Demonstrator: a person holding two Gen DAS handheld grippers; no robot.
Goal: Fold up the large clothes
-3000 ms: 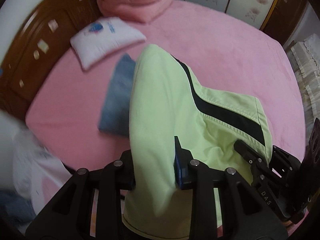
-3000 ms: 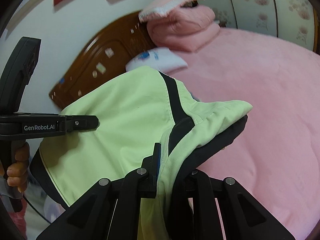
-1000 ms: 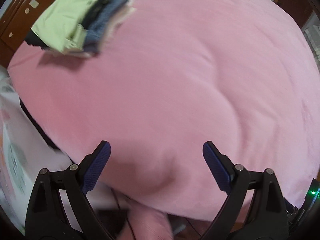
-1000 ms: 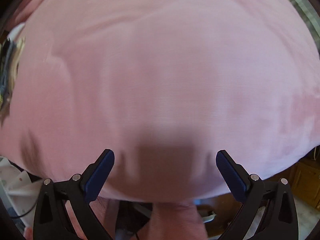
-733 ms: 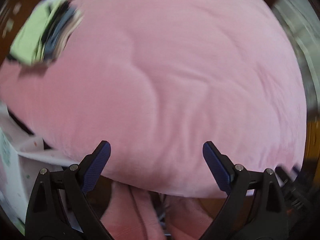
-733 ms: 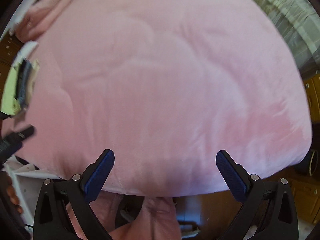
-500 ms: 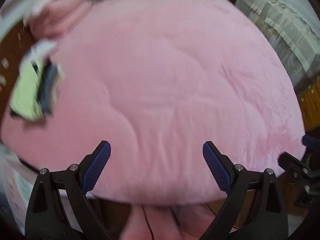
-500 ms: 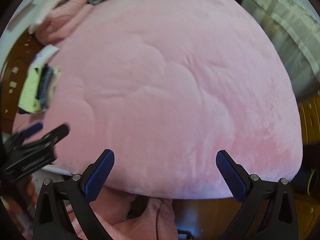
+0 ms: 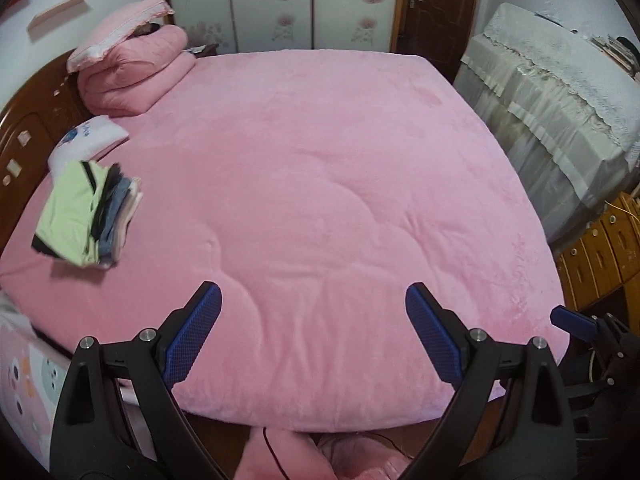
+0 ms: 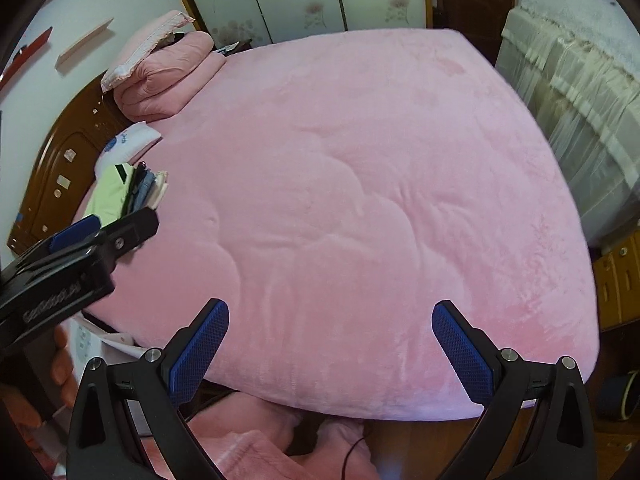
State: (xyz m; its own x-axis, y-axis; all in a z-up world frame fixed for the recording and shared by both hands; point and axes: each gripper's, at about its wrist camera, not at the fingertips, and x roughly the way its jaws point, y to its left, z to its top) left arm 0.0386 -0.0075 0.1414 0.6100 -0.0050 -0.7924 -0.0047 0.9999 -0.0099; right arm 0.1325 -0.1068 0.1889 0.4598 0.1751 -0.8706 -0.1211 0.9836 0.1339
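**Between garments: both tongs empty over a bare bed**

The left gripper (image 9: 313, 330) and the right gripper (image 10: 330, 344) hang at the foot of the pink bed (image 9: 320, 168), each with its 2 blue-padded fingers spread wide and nothing between them. The folded stack (image 9: 86, 216), with a lime-green garment on top and darker and blue layers showing at its edge, sits at about 9 o'clock in the left wrist view, near the wooden headboard (image 9: 24, 132) and just beside a small white pillow (image 9: 88, 140). A rolled pink quilt (image 9: 136, 60) lies at 11 o'clock. The middle of the bed is bare.

I judge that 1 garment is finished and stacked, so the step in hand is the pause before fetching another. No unfolded clothing shows in either view, so the next move calls for finding one outside these views, then spreading it flat on the open centre before any fold begins.
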